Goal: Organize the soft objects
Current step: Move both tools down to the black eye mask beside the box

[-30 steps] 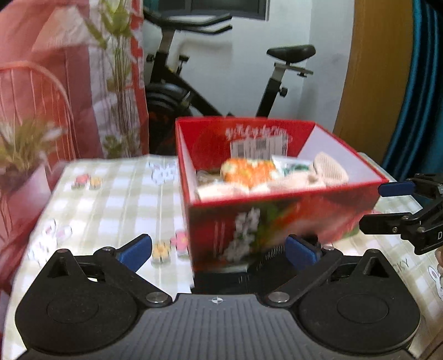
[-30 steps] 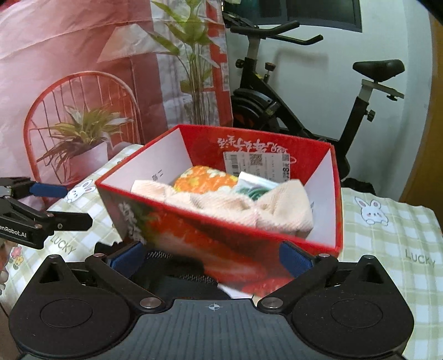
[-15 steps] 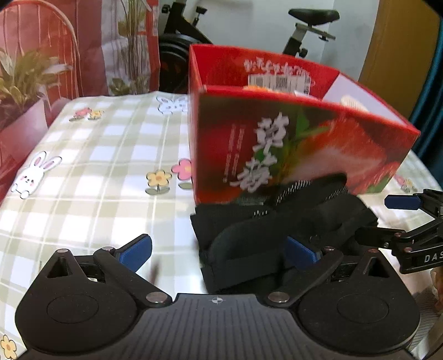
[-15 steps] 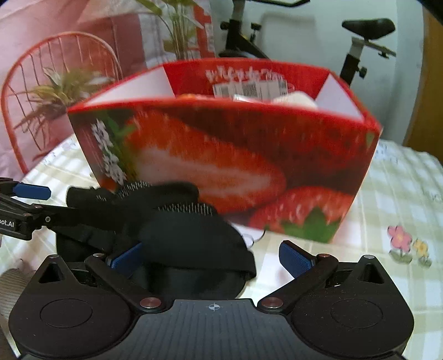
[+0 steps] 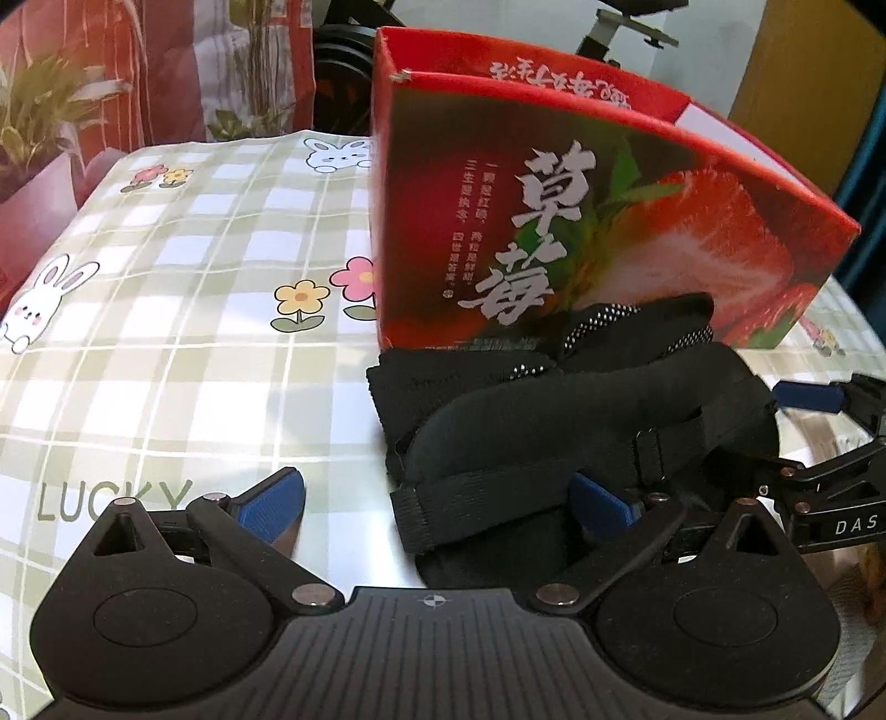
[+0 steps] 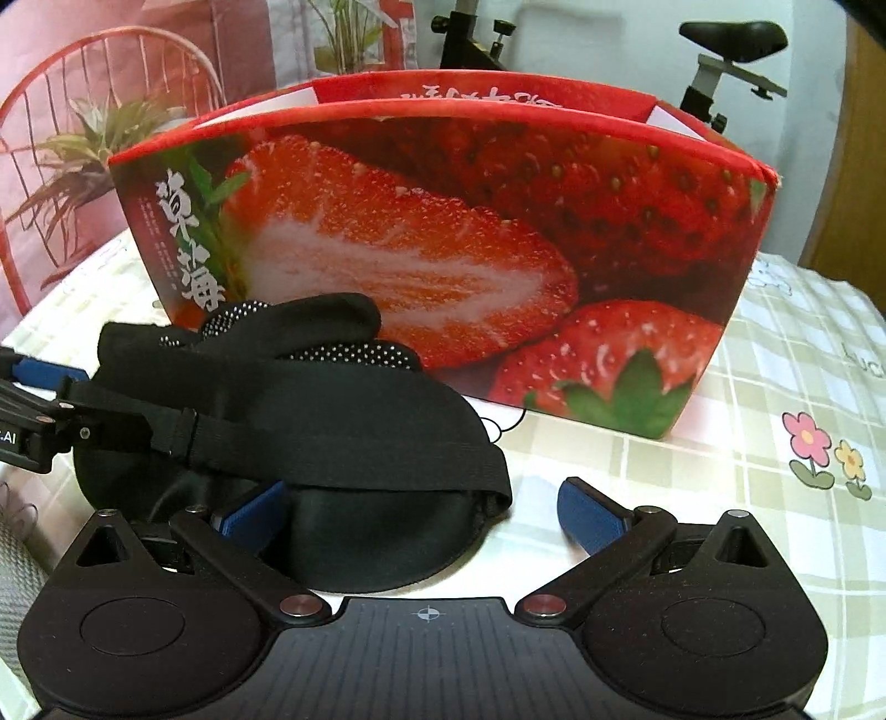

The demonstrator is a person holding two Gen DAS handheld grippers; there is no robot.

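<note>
While both claws (image 5: pixel 437 501) (image 6: pixel 423 512) gape, checked cloth (image 5: pixel 183 310) under strawberry box (image 6: pixel 443 249), exercise bike (image 6: pixel 731 50) behind.

Both grippers have dropped low to the counter (image 5: pixel 166 266): the red box (image 6: pixel 443 249) now towers, its contents out of sight, and the black eye mask (image 6: pixel 310 443) fills the foreground between the wide-open jaws

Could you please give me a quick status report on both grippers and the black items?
Left gripper open, right gripper open. Black eye mask and gloves on tablecloth. Strawberry box right behind.
</note>
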